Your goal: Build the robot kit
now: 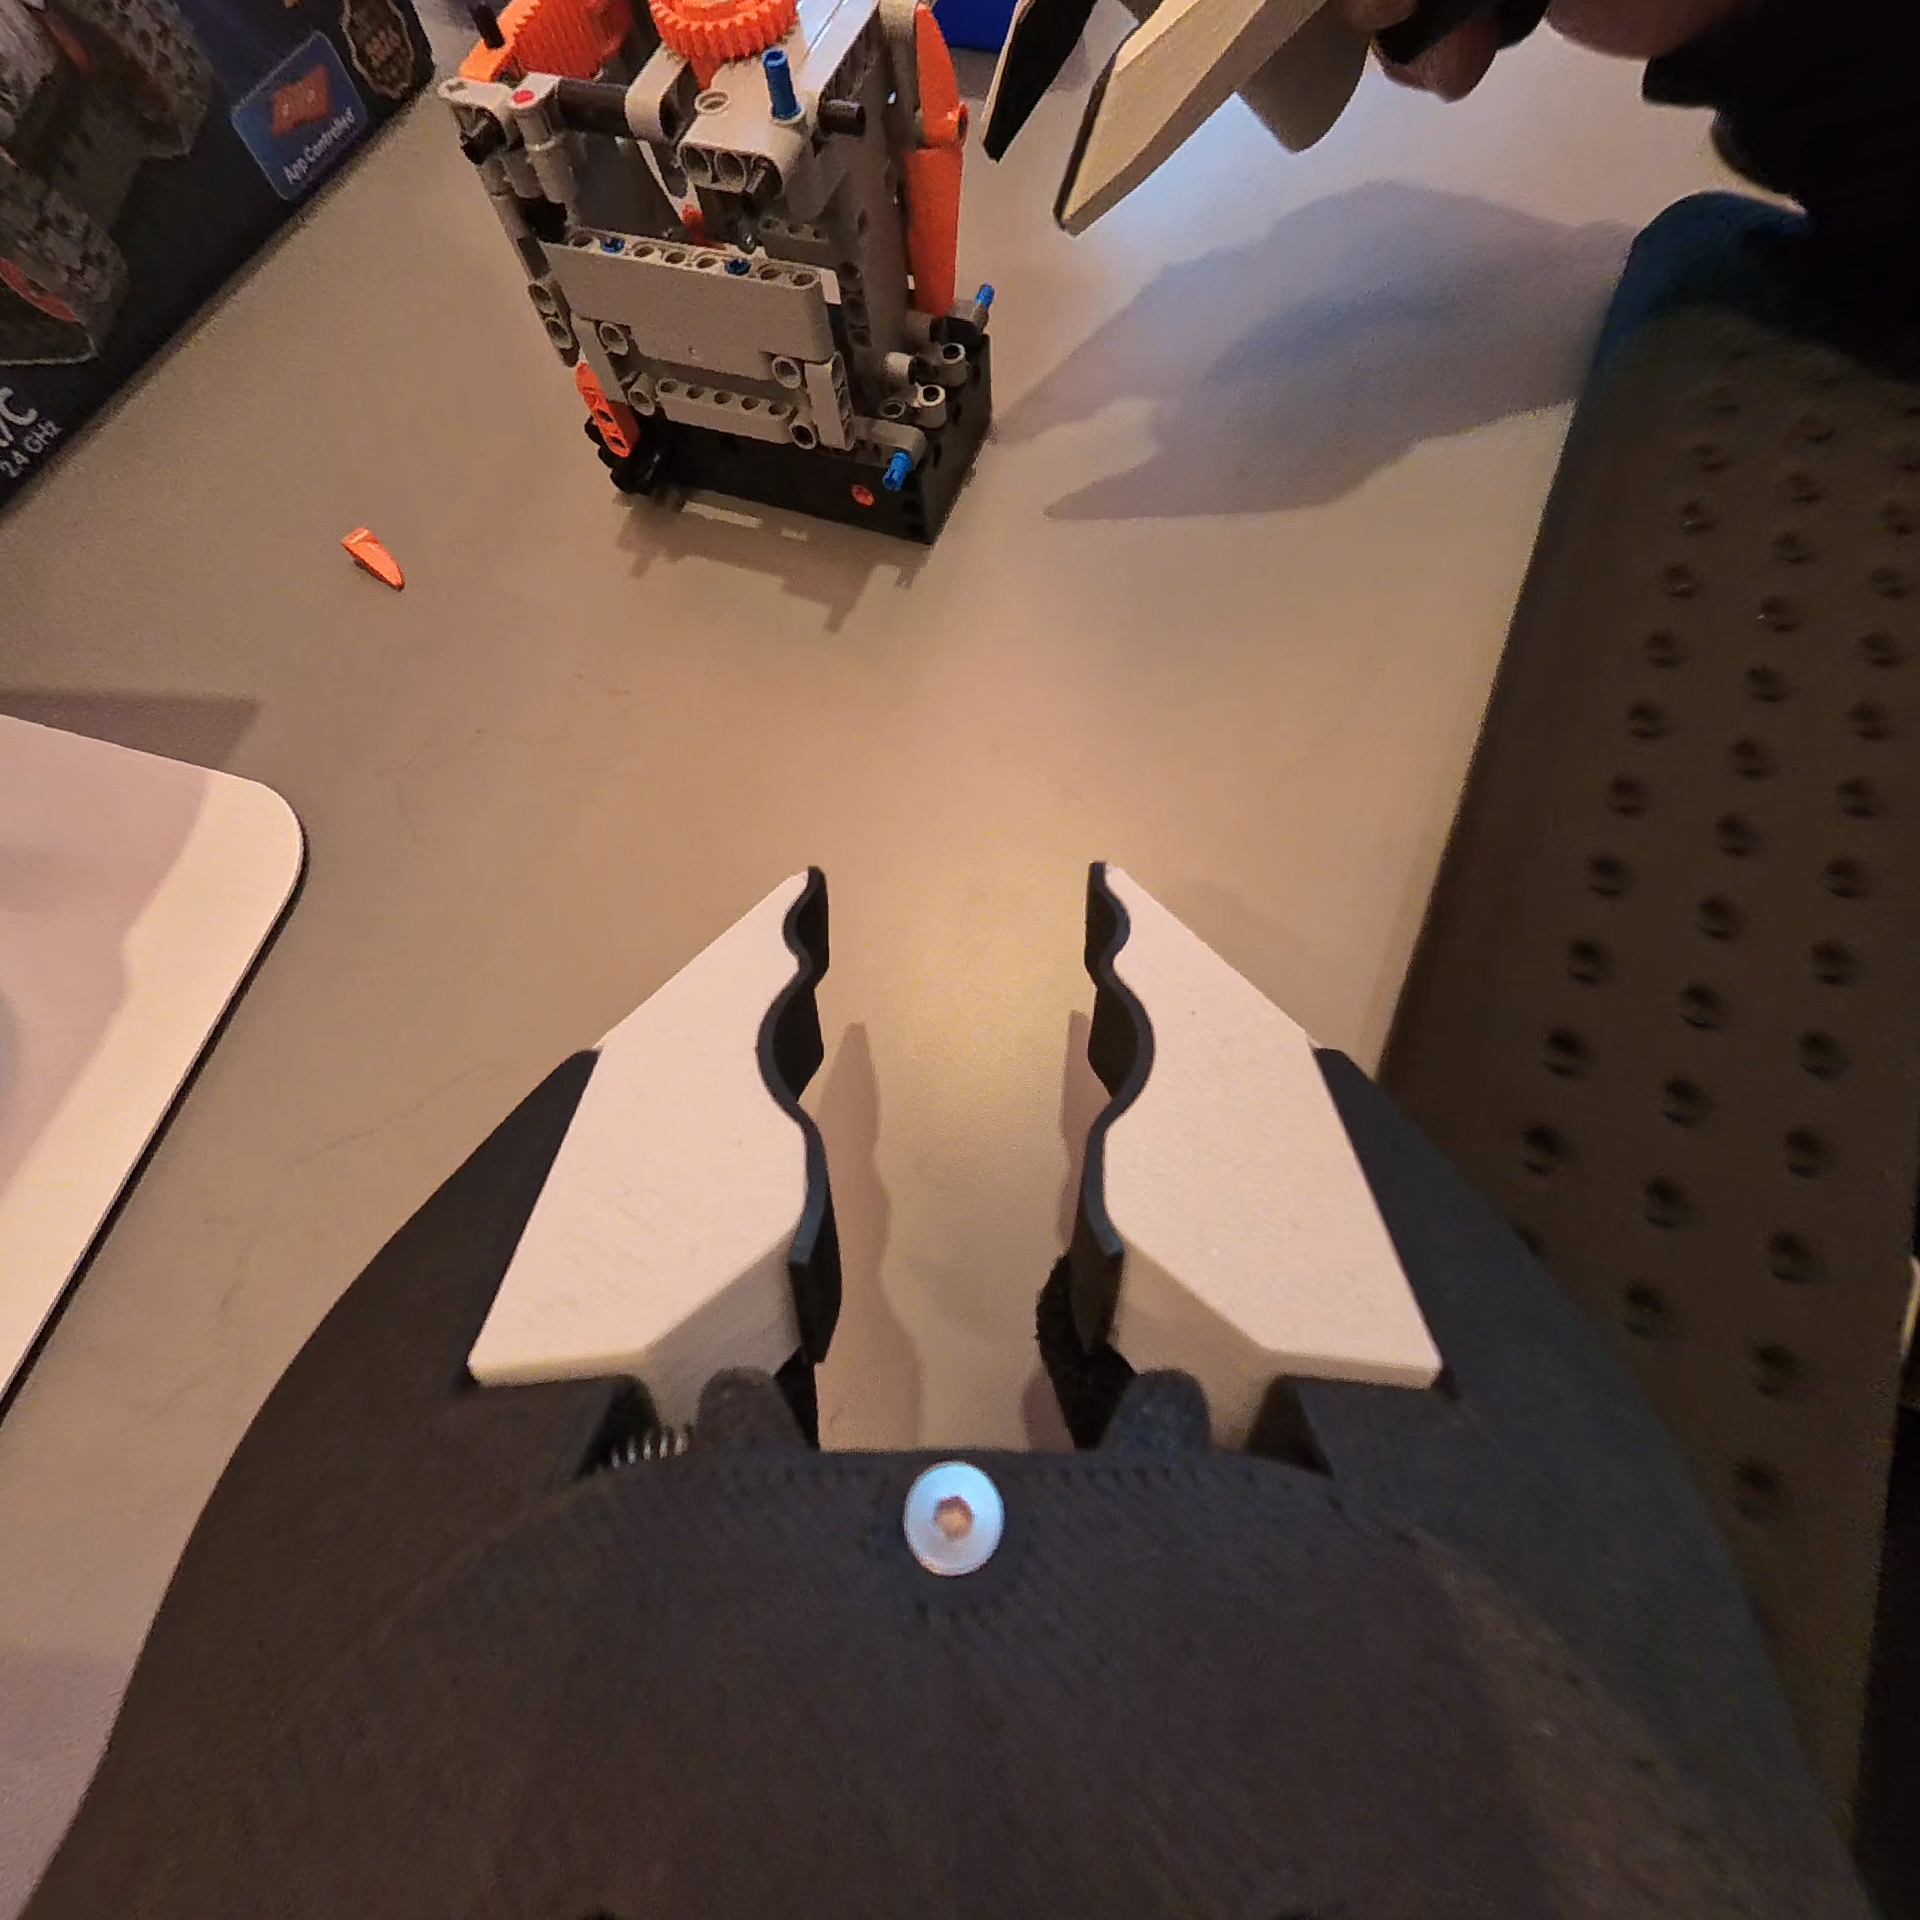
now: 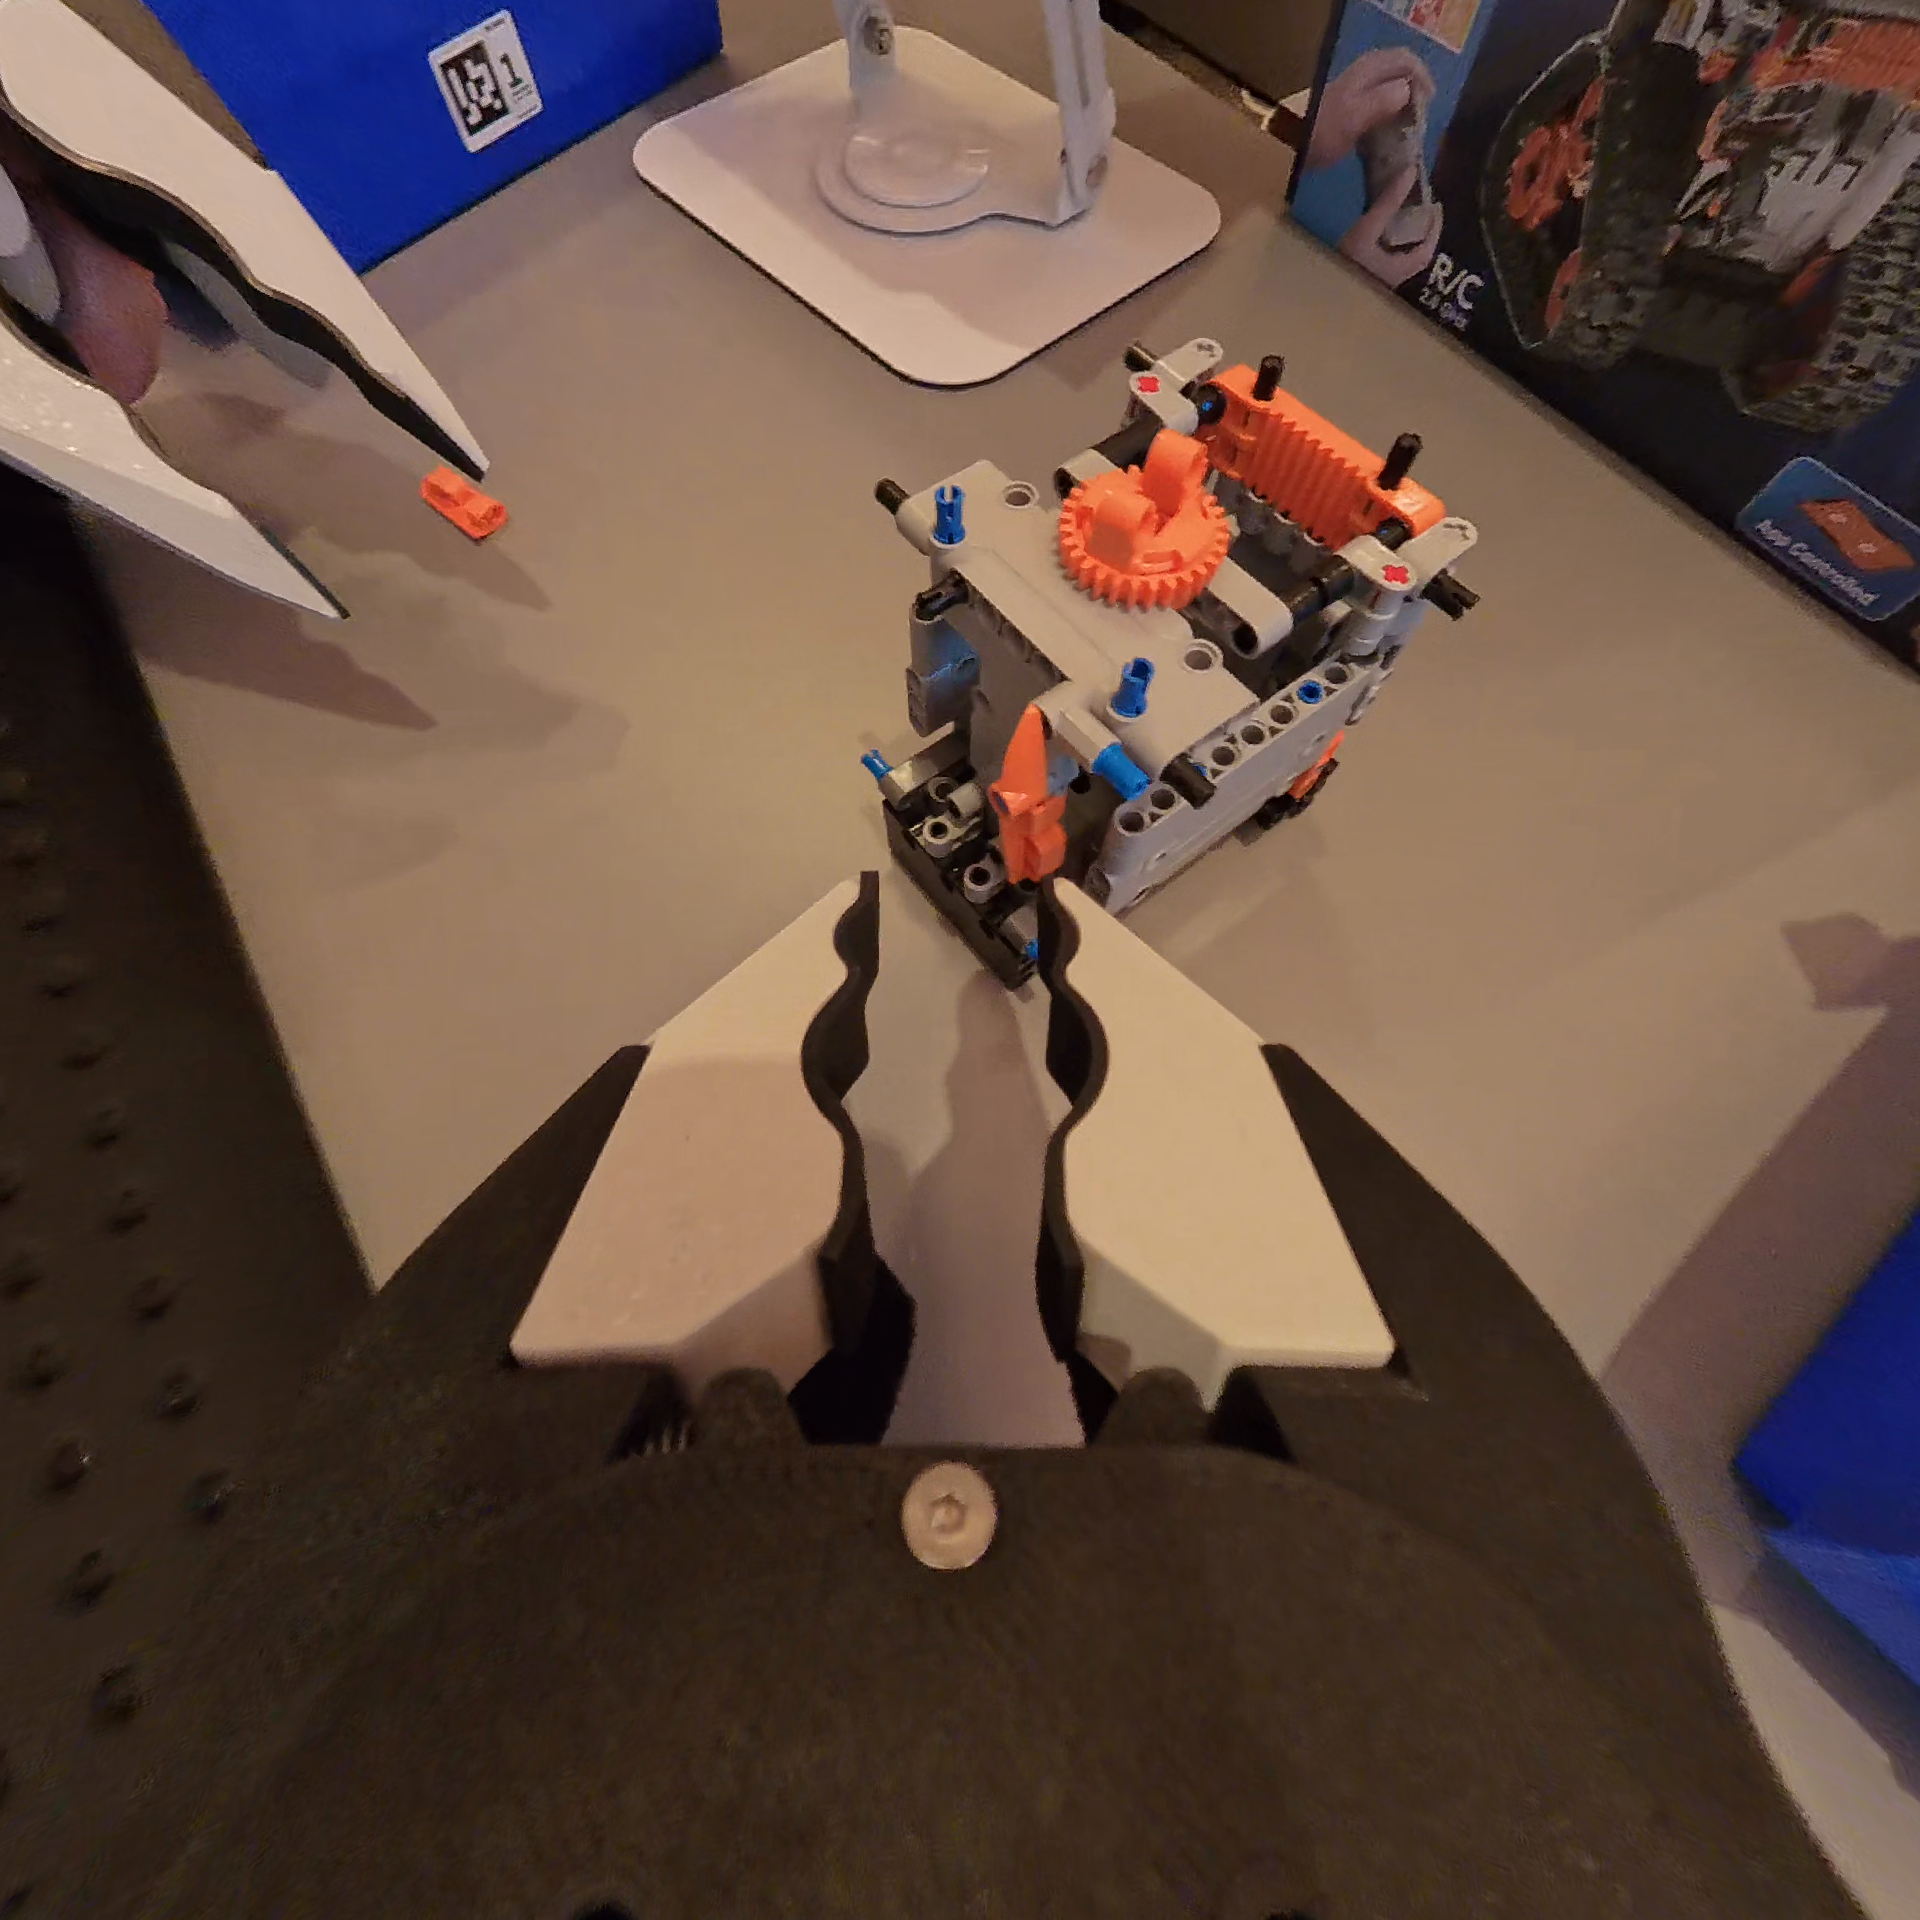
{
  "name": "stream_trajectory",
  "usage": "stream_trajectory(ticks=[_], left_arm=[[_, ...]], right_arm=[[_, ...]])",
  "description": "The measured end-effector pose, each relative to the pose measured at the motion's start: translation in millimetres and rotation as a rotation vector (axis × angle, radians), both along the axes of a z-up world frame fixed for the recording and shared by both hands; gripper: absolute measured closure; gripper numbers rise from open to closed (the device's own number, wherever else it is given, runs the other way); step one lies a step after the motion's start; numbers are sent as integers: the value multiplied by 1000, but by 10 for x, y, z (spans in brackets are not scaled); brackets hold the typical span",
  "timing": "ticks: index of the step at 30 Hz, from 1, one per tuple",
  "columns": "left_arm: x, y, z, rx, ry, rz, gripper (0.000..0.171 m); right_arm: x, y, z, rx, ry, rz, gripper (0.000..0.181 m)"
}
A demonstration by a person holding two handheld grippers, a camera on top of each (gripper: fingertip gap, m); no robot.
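Observation:
A grey, black and orange brick assembly (image 1: 748, 301) with an orange gear on top stands upright on the grey table; it also shows in the right wrist view (image 2: 1153, 665). A small loose orange piece (image 1: 374, 558) lies on the table left of it, also in the right wrist view (image 2: 464, 502). My left gripper (image 1: 956, 883) is open and empty, above bare table well short of the assembly. My right gripper (image 2: 961, 894) is open and empty, its fingertips just above the assembly's black base corner. The right gripper also shows in the left wrist view (image 1: 1049, 177), and the left gripper in the right wrist view (image 2: 410, 540).
A dark perforated mat (image 1: 1714, 831) lies along the right. A white stand base (image 2: 935, 229) sits at the back, its corner at the left (image 1: 135, 935). A printed toy box (image 2: 1621, 208) stands behind the assembly. A blue box with a marker tag (image 2: 416, 104) is at the back left. Spacing between my two grippers at the tips: around 15 cm. The small loose orange piece (image 1: 374, 558) is about 20 cm from both grippers' fingertips.

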State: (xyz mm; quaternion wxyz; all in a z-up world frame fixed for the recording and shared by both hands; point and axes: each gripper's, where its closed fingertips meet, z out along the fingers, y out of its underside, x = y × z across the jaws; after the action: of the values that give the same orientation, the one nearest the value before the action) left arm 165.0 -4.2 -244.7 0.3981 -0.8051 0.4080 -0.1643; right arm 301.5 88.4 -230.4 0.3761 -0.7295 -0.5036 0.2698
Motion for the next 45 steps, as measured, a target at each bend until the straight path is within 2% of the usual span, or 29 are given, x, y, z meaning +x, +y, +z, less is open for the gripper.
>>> stream_trajectory(ticks=[4, 15, 21, 37, 45], left_arm=[[27, 13, -14, -27, -26, -7, 123], [18, 30, -46, -30, -18, 4, 125], [19, 27, -39, -32, -28, 4, 124], [29, 24, -64, -38, -23, 1, 125], [35, 18, -71, -40, -19, -2, 125]], right_arm=[[15, 47, -5, 15, 30, -15, 153], [-83, 7, -133, 26, -1, 23, 135], [-90, -11, -165, 40, -24, 33, 135], [-132, 156, -154, 118, -60, -79, 174], [-205, 102, -149, 128, -58, -52, 175]])
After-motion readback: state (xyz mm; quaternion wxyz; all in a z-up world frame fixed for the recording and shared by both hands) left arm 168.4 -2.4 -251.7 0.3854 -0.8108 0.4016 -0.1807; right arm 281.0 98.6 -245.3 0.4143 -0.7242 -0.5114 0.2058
